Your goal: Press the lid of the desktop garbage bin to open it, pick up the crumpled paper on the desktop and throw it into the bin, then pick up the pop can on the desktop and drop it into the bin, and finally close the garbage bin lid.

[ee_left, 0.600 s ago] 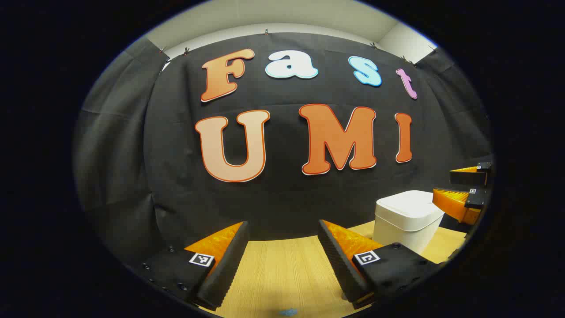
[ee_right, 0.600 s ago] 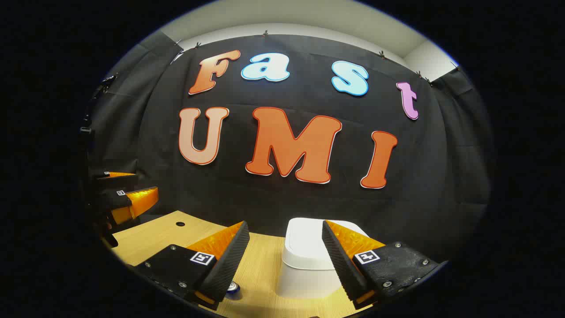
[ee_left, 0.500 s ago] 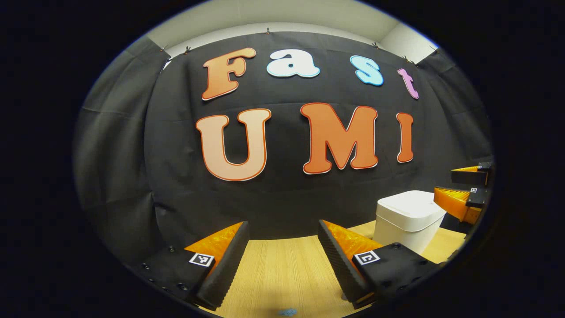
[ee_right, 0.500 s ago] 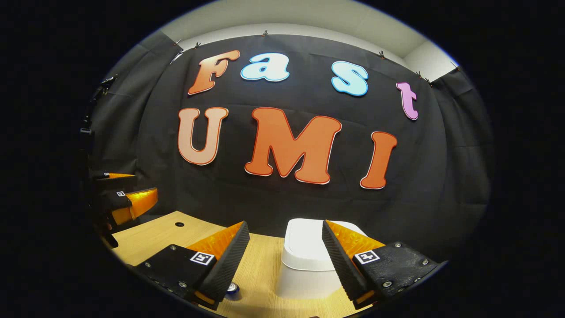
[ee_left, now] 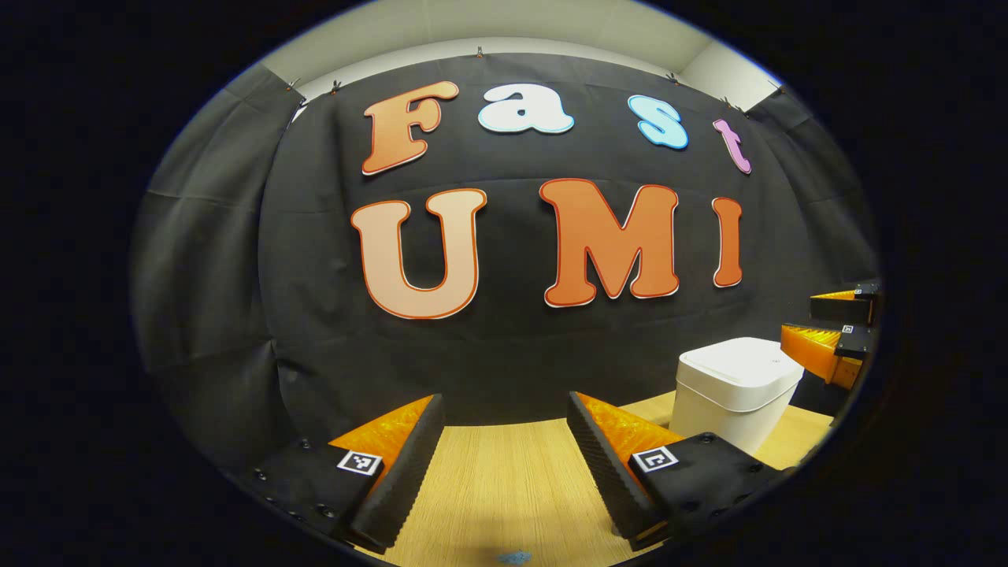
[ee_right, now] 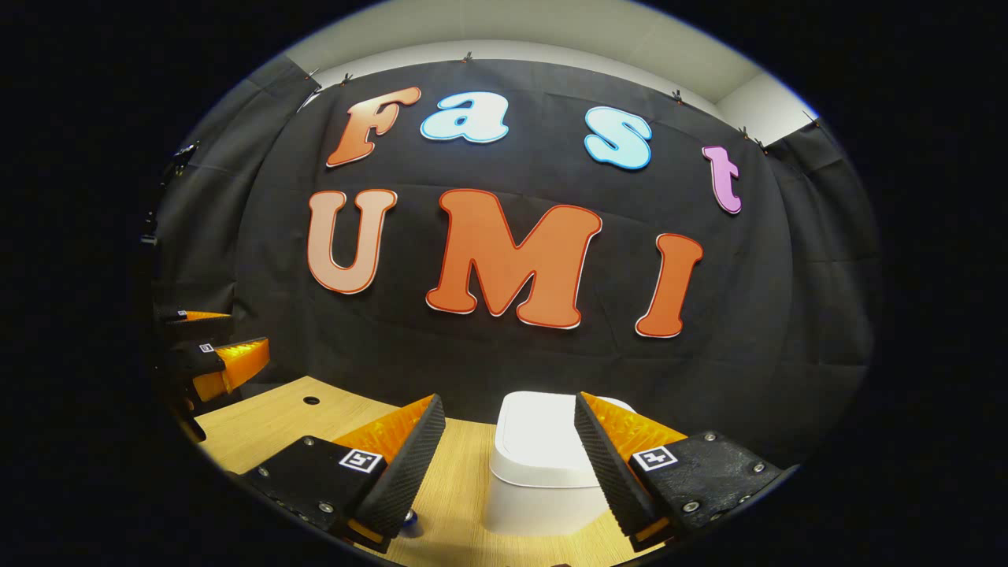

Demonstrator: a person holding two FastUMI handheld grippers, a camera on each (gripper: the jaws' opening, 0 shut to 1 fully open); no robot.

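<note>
Worktop [ee_left: 504,480]: light wood-grain surface, running back to the black cloth wall.
Bin [ee_left: 736,390]: white, squarish, lid shut; stands directly on the worktop toward its right rear in the left gripper view [ee_right: 543,465].
Hole [ee_right: 312,400]: small round dark opening in the worktop, well left of the bin.
Blue mark [ee_left: 513,557]: small patch on the worktop's near edge.
Small item [ee_right: 408,517]: on the worktop, largely hidden; identity cannot be told.
</note>
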